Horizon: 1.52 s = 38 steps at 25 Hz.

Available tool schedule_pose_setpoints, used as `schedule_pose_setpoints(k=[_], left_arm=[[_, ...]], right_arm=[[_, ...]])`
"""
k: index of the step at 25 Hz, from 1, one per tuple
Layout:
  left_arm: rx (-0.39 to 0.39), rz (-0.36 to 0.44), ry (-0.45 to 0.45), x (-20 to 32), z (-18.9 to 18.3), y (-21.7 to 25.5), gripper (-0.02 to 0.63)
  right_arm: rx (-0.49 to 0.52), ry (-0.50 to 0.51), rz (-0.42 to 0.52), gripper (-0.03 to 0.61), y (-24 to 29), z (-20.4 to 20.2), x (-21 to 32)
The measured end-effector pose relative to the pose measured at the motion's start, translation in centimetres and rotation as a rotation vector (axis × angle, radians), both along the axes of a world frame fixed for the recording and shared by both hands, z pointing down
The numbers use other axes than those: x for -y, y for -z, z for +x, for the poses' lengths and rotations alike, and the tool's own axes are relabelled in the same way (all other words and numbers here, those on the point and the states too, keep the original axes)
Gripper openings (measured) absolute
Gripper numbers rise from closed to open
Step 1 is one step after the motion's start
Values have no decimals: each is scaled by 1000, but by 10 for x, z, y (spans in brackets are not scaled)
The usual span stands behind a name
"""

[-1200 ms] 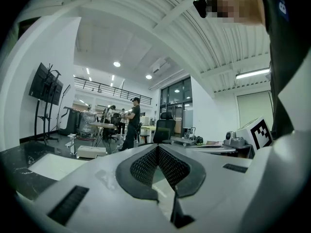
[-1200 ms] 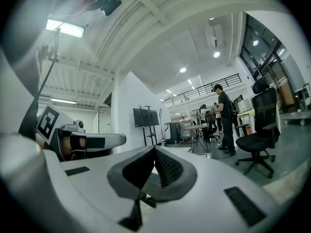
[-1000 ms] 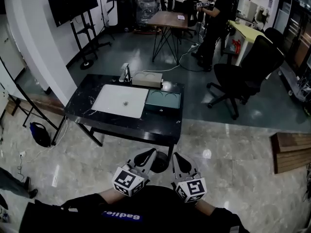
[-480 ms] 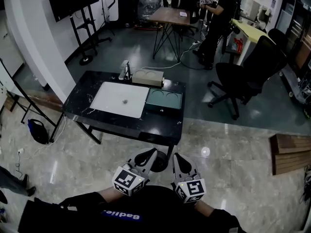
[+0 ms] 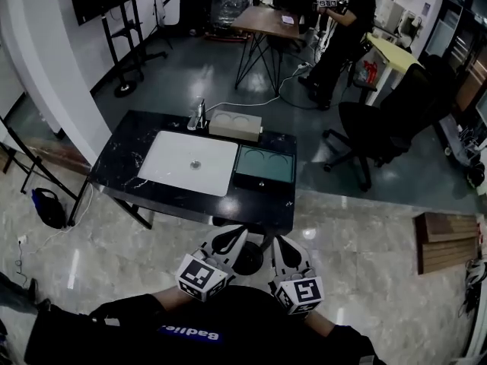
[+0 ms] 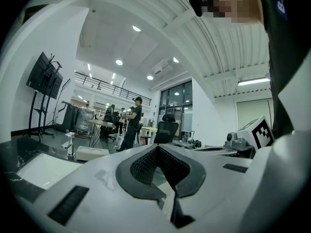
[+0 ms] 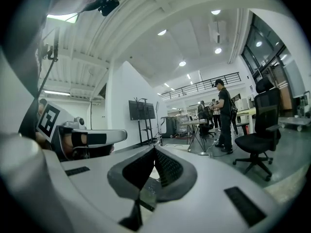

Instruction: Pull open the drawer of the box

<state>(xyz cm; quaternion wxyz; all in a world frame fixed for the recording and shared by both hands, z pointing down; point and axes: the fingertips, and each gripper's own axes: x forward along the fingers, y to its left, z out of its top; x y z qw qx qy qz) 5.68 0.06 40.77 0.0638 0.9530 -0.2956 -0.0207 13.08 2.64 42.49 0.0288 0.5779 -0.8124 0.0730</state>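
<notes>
Left fingers (image 6: 142, 167) pressed together, nothing between them; right fingers (image 7: 167, 169) same. Left gripper (image 5: 230, 240) and right gripper (image 5: 283, 248) hang side by side close to my chest, over the floor, well short of the tabletop (image 5: 190, 204). Progress as I judge it: zero. Nothing touched, drawer not yet pulled; the whole approach, the grab and the pull are left. The box (image 5: 264, 166) sits at the right end of the tabletop, near the front edge, just beside the white inset panel (image 5: 189, 162). It's teal, low and flat, with two shallow round recesses in the top and a dark front face toward me. I take that face for the drawer front, but from here it's too small to make out a handle or a seam; it looks flush, so I read it as closed. A second beige box (image 5: 235, 123) sits behind it toward the back edge, with a tap-like fitting (image 5: 199, 116) to its left. Could be the wrong box; can't tell yet.
</notes>
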Motion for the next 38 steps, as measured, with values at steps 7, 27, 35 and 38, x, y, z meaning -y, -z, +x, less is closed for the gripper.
schedule_pose_setpoints(k=[7,27,35,38], left_arm=[[-31,7,-46,65,-32,7,-12],[-61,-16,-59,144,-41,2,-12],[-39,-22,-22,149,-16,2,-12],[-30,-10,-15,148,-6,4,-12]], right_arm=[[-36,-62,6,3,13,-33,61],[-66,-162,-27,3,5,-26,137],[-81,-156,-39,3,-10,3,151],[-93,-144,-61,3,-28,10,157]])
